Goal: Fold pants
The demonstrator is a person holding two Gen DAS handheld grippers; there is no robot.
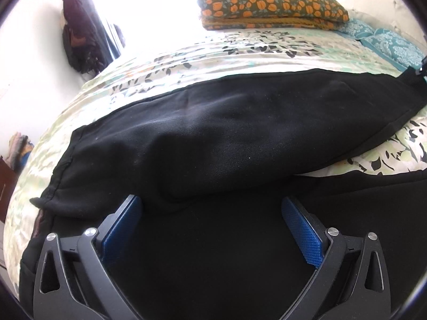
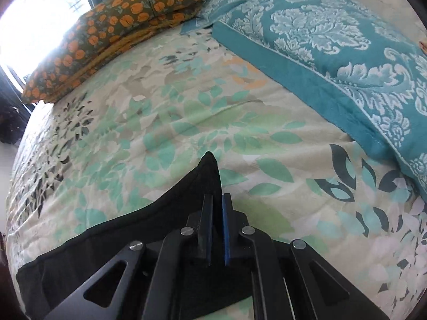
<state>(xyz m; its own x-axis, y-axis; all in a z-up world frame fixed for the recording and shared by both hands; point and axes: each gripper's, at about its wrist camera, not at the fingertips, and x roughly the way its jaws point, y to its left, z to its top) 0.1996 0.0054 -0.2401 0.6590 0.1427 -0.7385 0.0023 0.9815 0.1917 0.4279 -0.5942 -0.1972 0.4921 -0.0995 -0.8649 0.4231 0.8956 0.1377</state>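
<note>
Black pants (image 1: pixel 213 133) lie across a leaf-print bed cover (image 1: pixel 240 50). In the left wrist view one layer is lifted and stretched from the lower left to the far right edge. My left gripper (image 1: pixel 210 205) is open, its blue pads (image 1: pixel 304 234) wide apart over dark fabric beneath. My right gripper (image 2: pixel 217 200) is shut on a corner of the black pants (image 2: pixel 208 168), whose edge trails away to the lower left (image 2: pixel 80 245). The right gripper shows at the far right edge of the left wrist view (image 1: pixel 423 68), holding the pants end up.
An orange-flowered folded quilt (image 1: pixel 269 8) lies at the far side of the bed, also in the right wrist view (image 2: pixel 112 34). A teal patterned blanket (image 2: pixel 333 53) lies to the right. Dark clothing (image 1: pixel 77 34) hangs by the bright window at left.
</note>
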